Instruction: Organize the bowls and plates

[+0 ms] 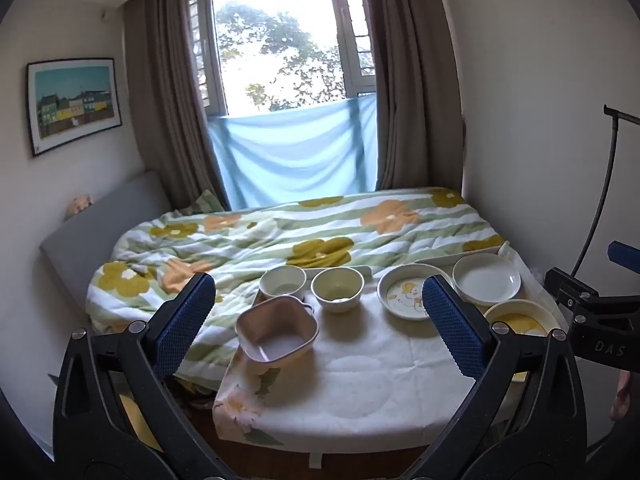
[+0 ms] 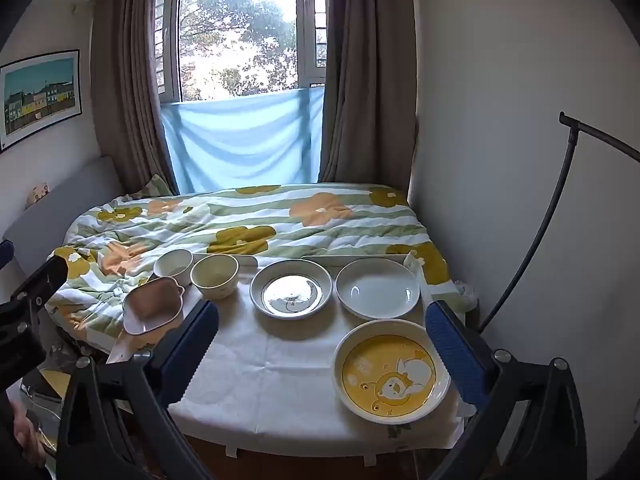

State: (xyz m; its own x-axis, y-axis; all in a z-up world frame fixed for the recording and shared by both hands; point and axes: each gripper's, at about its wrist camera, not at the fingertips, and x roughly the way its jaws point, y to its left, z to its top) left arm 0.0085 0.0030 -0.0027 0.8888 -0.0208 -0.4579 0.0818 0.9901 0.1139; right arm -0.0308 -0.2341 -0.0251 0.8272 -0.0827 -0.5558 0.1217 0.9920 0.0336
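Left gripper [image 1: 318, 318]: I see jaws apart, empty; above the table [image 1: 360, 376]
Right gripper [image 2: 322, 344]: jaws apart, empty; yellow plate [image 2: 390, 372] between fingers, untouched

Yellow cartoon-printed ceramic plate [image 1: 520, 322] half hidden behind left gripper's blue finger; person's hand [image 2: 28, 438] cut off by frame edge

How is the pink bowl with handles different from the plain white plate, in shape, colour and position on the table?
The pink bowl is deep, roughly square with small ear handles; the white plate is round and shallow. The pink bowl is pinkish-beige outside, while the white plate is white all over. The pink bowl sits at the table's left edge near the bed; the white plate sits at the far right. Both are empty and upright on the white cloth.
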